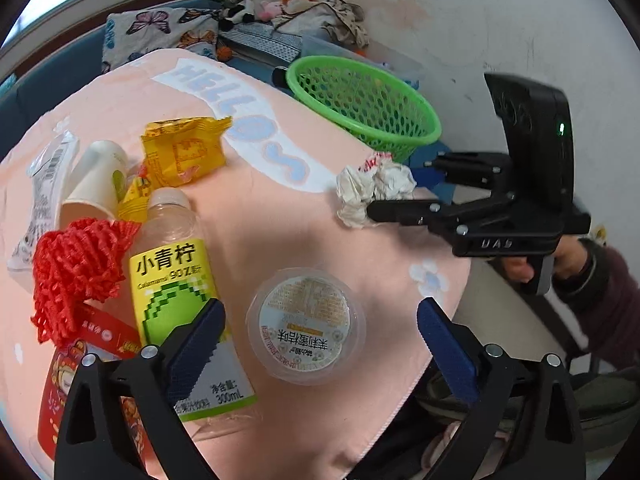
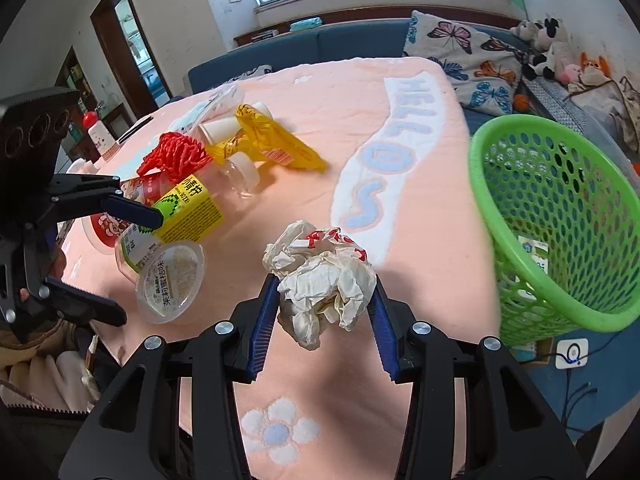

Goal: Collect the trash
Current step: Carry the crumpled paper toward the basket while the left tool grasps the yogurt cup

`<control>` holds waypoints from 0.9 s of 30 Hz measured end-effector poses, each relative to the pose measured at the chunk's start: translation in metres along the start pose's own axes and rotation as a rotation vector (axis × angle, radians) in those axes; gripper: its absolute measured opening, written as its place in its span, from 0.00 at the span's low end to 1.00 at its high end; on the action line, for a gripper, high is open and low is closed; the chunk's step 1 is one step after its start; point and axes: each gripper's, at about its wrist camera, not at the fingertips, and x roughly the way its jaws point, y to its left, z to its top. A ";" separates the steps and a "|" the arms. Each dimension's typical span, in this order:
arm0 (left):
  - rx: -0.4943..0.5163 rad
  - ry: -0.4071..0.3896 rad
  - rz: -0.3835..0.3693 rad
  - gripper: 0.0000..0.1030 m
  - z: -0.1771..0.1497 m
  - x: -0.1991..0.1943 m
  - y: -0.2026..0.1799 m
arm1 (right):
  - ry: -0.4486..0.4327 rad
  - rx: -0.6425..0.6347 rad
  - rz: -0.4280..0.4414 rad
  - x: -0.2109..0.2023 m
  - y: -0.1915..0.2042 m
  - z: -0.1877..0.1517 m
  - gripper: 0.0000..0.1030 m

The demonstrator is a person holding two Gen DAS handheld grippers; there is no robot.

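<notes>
A worktop [image 2: 320,120] draped in a pink "HELLO" blanket carries a scatter of trash, with a green mesh basket [image 2: 560,216] standing at its far right edge as the collecting point. Left of the basket, the right claw [image 2: 324,312] is clenched on a crumpled paper ball [image 2: 324,280], both blue pads pressed into its sides. Farther left of the basket, the left claw [image 1: 320,344] hangs with jaws spread wide, gripping nothing, above a clear plastic cup with a printed lid [image 1: 306,324] and beside a yellow-labelled drink bottle [image 1: 180,280]. Beyond the bottle, farthest from the basket, lie a red net bag [image 1: 72,272], a yellow wrapper [image 1: 184,152] and a white paper cup [image 1: 96,184].
</notes>
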 end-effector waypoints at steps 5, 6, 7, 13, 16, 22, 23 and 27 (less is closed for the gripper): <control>0.063 0.032 0.016 0.91 0.000 0.009 -0.010 | -0.004 0.000 -0.006 -0.002 -0.001 -0.001 0.44; 0.078 0.038 0.028 0.91 0.000 0.011 -0.012 | -0.005 0.001 -0.006 -0.003 -0.001 -0.001 0.44; 0.084 0.044 0.036 0.91 0.000 0.013 -0.012 | -0.006 0.002 -0.007 -0.004 -0.001 -0.001 0.44; 0.094 0.060 0.064 0.91 0.001 0.018 -0.012 | -0.009 0.000 -0.018 -0.006 -0.004 -0.001 0.44; 0.107 0.068 0.072 0.91 0.003 0.022 -0.013 | -0.016 0.009 -0.021 -0.008 -0.007 -0.001 0.44; 0.153 0.073 0.114 0.82 -0.001 0.027 -0.019 | -0.026 0.018 -0.030 -0.012 -0.010 -0.001 0.44; 0.157 0.076 0.118 0.79 -0.001 0.027 -0.020 | -0.027 0.019 -0.031 -0.012 -0.010 -0.001 0.44; 0.136 0.103 0.120 0.66 -0.002 0.034 -0.015 | -0.033 0.027 -0.035 -0.015 -0.012 -0.002 0.44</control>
